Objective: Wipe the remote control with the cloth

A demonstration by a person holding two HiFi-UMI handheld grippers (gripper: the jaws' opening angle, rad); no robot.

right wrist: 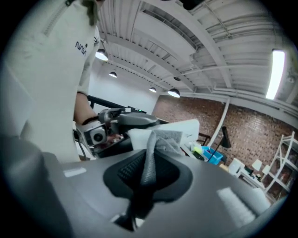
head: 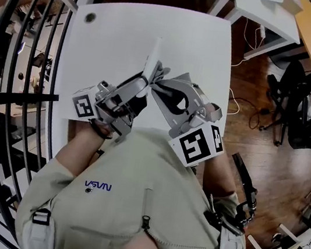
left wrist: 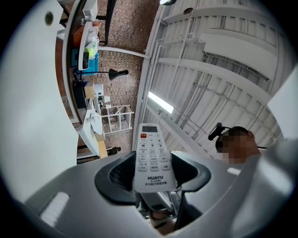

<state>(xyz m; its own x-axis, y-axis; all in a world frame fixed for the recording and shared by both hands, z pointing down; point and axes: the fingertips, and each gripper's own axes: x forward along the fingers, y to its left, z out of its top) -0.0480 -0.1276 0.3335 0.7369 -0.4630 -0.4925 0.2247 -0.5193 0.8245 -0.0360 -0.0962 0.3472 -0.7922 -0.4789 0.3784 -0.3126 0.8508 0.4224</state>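
- White remote control (left wrist: 151, 155) stands between the fingers of the left gripper (left wrist: 152, 179), which pinch its lower end from both sides; its button face is turned toward that gripper's camera
- Grey cloth (right wrist: 160, 139) is held by the right gripper (right wrist: 148, 174): the fingers are pressed almost together on a thin fold, and the rest bunches out past the tips
- Seen from the head view, the two grippers meet tip to tip over the white counter (head: 118, 32), left one on the left, right one on the right
- The remote control juts past the left fingers, pointing away from the person
- The cloth's bunched end sits at the side of the remote control, near the left fingers; whether it touches or lies just beside cannot be told
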